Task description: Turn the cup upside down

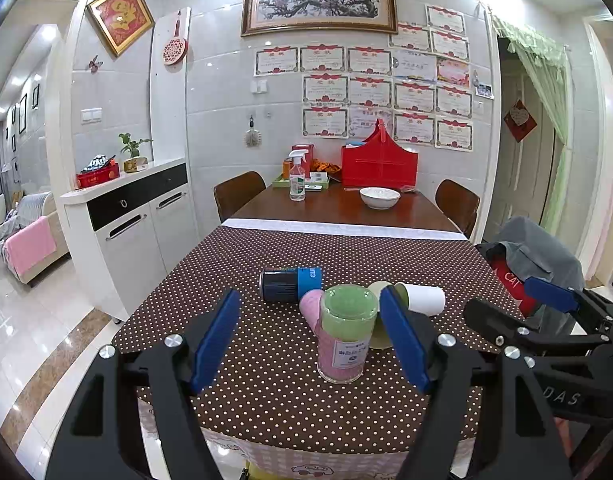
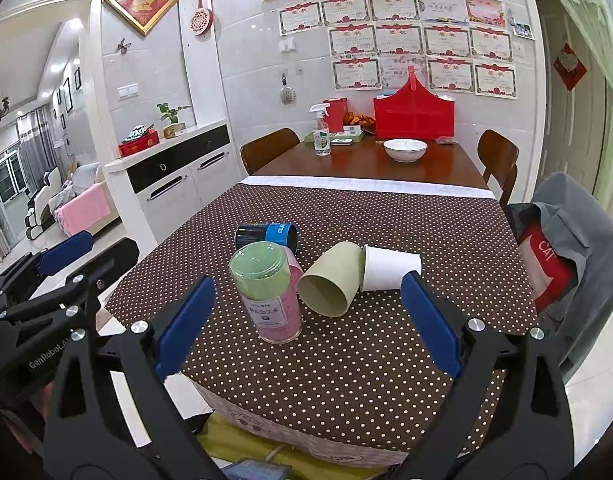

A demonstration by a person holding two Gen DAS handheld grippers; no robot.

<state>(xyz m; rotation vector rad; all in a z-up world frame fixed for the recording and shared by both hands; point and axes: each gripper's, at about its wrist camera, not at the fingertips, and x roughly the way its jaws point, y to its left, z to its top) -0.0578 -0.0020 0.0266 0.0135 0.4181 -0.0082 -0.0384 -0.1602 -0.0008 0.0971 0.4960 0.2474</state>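
Note:
A clear pink cup (image 1: 343, 338) (image 2: 271, 294) with a green base and a white label stands upside down on the dotted tablecloth (image 1: 266, 392) (image 2: 346, 360). A pale green cup (image 2: 331, 278) (image 1: 376, 336), a white cup (image 2: 390, 268) (image 1: 424, 298) and a dark blue cup (image 2: 266, 235) (image 1: 290, 283) lie on their sides behind it. My left gripper (image 1: 312, 344) is open and empty, its fingers either side of the pink cup but nearer the camera. My right gripper (image 2: 308, 326) is open and empty, in front of the cups.
A white bowl (image 1: 379, 197) (image 2: 404, 149), a spray bottle (image 1: 297, 176) (image 2: 320, 132), a red basket (image 1: 379, 162) and a tray stand on the bare wood at the far end. Chairs flank the table. A white cabinet (image 1: 126, 224) stands left.

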